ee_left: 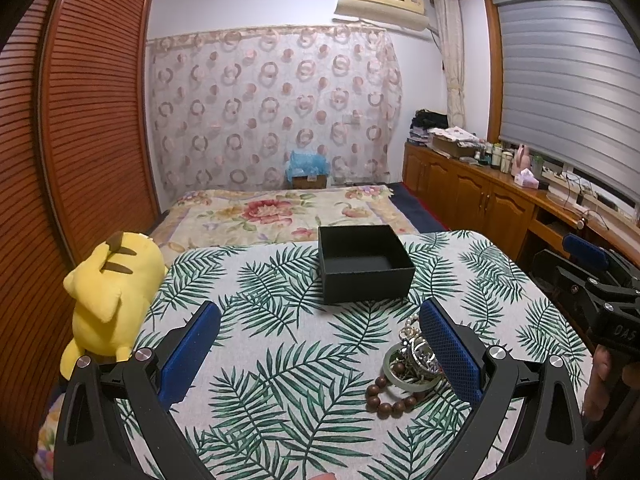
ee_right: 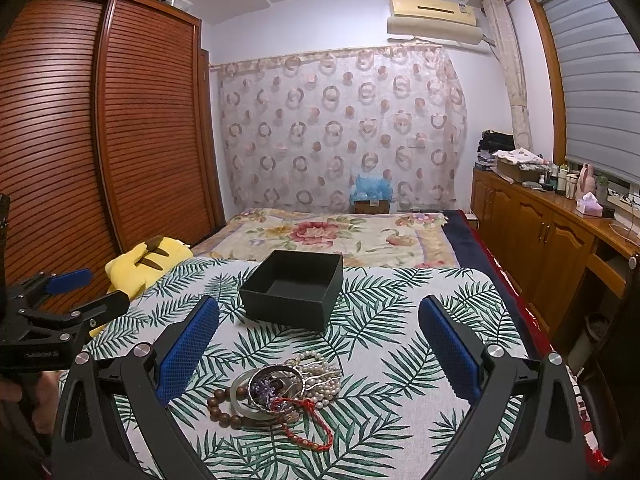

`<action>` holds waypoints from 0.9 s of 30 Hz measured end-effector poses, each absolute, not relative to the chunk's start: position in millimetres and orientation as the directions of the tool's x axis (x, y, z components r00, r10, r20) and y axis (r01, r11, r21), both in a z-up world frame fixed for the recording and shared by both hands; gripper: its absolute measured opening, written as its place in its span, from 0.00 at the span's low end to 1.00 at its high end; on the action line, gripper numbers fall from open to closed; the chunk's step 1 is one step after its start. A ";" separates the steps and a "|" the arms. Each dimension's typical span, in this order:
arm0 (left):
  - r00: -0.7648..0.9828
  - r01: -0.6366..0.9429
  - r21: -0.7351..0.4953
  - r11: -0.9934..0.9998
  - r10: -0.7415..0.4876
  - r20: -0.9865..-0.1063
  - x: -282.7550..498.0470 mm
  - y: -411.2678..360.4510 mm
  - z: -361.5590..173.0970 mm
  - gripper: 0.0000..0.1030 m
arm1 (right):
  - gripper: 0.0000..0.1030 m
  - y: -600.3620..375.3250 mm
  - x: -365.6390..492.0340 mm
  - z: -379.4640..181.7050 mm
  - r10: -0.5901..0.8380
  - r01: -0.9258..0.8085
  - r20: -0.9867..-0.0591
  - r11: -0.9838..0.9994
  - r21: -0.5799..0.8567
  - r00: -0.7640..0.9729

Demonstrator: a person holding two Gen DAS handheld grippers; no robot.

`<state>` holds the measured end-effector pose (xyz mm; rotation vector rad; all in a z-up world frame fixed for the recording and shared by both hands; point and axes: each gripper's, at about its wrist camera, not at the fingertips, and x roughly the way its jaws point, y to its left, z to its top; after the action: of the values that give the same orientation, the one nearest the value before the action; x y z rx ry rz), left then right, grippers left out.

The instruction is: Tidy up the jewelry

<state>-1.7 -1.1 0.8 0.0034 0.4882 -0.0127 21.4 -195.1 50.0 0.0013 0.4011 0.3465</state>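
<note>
A pile of jewelry [ee_right: 276, 394] lies on the leaf-print tablecloth [ee_right: 400, 420]: a brown bead bracelet [ee_right: 222, 408], a pale bangle [ee_right: 240, 396], pearl strands [ee_right: 324, 376] and a red cord bracelet [ee_right: 308, 428]. An open black box [ee_right: 294, 294] stands empty beyond it. My right gripper [ee_right: 320, 320] is open, hovering with the pile between its fingers. My left gripper [ee_left: 320, 320] is open; the pile [ee_left: 412, 368] lies by its right finger [ee_left: 448, 352], the box [ee_left: 364, 264] ahead.
A yellow plush toy [ee_left: 108, 300] sits at the table's left edge. A bed [ee_right: 340, 236] lies beyond the table, a louvered wardrobe [ee_right: 100, 140] at left, wooden cabinets [ee_right: 540, 232] with clutter at right.
</note>
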 end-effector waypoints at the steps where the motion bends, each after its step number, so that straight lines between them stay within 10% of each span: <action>1: 0.879 0.021 0.000 1.000 -0.019 -0.476 -0.2 -1.7 -1.5 0.94 | 0.98 -191.8 21.1 51.0 0.331 -0.332 -0.385 0.941 0.064 0.862; 27: 0.759 0.162 -0.038 0.986 -0.149 -0.634 41.5 -15.4 -67.8 0.94 | 0.86 -214.5 46.9 -41.9 0.356 -0.382 -0.516 0.922 0.061 0.779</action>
<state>41.5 -15.4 -67.8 0.0194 0.6882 -0.1693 46.9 -214.5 -41.9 -0.0478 0.5485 0.3990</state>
